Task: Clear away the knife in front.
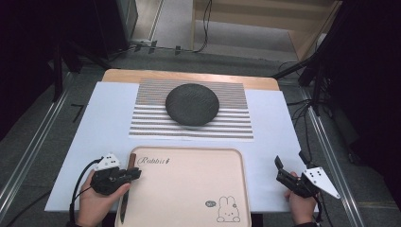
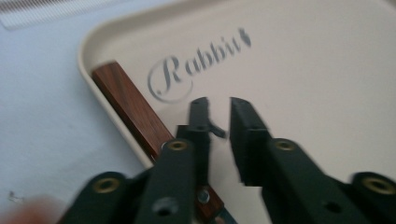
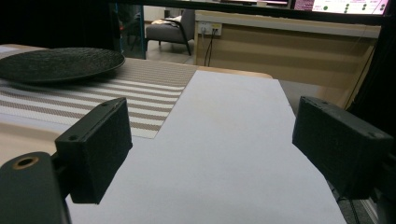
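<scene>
The desk (image 1: 85, 142) is covered by a white sheet, with bare wood showing along its far edge. A striped mat (image 1: 191, 124) lies on the far half of the desk, centred between the left and right edges, and a dark round plate (image 1: 192, 104) sits on the mat's far part. In the right gripper view the plate (image 3: 58, 64) appears at the upper left, on the mat (image 3: 140, 100).

A pale pink tray (image 1: 189, 189) lies at the near edge of the desk, just short of the mat, printed with "Rabbit" at its far left corner and a rabbit drawing at its near right corner. A knife (image 1: 126, 189) with a brown wooden handle lies inside the tray along its left rim, the handle toward the far left corner. In the left gripper view the handle (image 2: 130, 105) rests against the tray (image 2: 327, 70) rim.

The left gripper (image 1: 135, 174) hangs over the tray's left side, right above the knife; its tongs (image 2: 218, 109) stand a little apart, holding nothing. The right gripper (image 1: 289, 166) is held over the white sheet near the desk's near right corner, well apart from the tray, its tongs (image 3: 210, 140) spread wide and empty.
</scene>
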Demonstrator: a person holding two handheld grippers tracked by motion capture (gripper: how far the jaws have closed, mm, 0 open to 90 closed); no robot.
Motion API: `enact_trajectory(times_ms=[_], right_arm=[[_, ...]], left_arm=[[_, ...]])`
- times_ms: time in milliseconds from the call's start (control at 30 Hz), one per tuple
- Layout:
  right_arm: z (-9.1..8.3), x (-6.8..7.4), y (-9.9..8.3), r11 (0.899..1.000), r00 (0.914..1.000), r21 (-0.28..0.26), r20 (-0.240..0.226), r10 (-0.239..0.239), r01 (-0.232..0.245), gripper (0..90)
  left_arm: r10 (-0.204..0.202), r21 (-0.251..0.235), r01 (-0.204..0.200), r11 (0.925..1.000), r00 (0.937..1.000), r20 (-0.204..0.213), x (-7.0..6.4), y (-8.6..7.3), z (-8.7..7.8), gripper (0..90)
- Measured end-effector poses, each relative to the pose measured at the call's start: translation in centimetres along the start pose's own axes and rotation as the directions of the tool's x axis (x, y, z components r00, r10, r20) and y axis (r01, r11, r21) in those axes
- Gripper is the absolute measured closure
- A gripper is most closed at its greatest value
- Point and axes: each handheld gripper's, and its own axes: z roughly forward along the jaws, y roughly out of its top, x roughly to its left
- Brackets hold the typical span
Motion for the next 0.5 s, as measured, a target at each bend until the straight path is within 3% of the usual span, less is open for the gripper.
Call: enact_trajectory(times_ms=[100, 167, 300, 367, 500], right_arm=[[0.0, 0.0, 0.0, 1.0, 1.0, 0.0, 0.001, 0.001, -0.001, 10.2], [0.0, 0.0, 0.0, 1.0, 1.0, -0.001, -0.003, 0.002, -0.002, 10.2], [0.0, -0.1, 0.0, 1.0, 1.0, -0.002, -0.002, 0.007, -0.007, 10.2], [0.0, -0.1, 0.0, 1.0, 1.0, -0.002, -0.002, 0.006, -0.006, 10.2], [0.0, -0.1, 0.0, 1.0, 1.0, -0.003, -0.001, 0.008, -0.008, 10.2]], left_arm=[[0.002, -0.084, -0.002, 0.9965, 1.0, 0.007, -0.2, 0.3, -0.8, 61.8], [0.003, -0.115, -0.003, 0.9933, 1.0, -0.002, -0.3, 0.3, -1.0, 52.7], [0.005, -0.142, -0.005, 0.9898, 1.0, -0.003, -0.3, 0.3, -1.1, 33.1], [-0.001, -0.154, -0.001, 0.988, 0.9999, -0.011, -0.2, 0.4, -1.2, 18.3], [0.002, -0.191, 0.001, 0.9816, 0.9999, 0.015, 0.0, 0.4, -1.8, 7.1]])
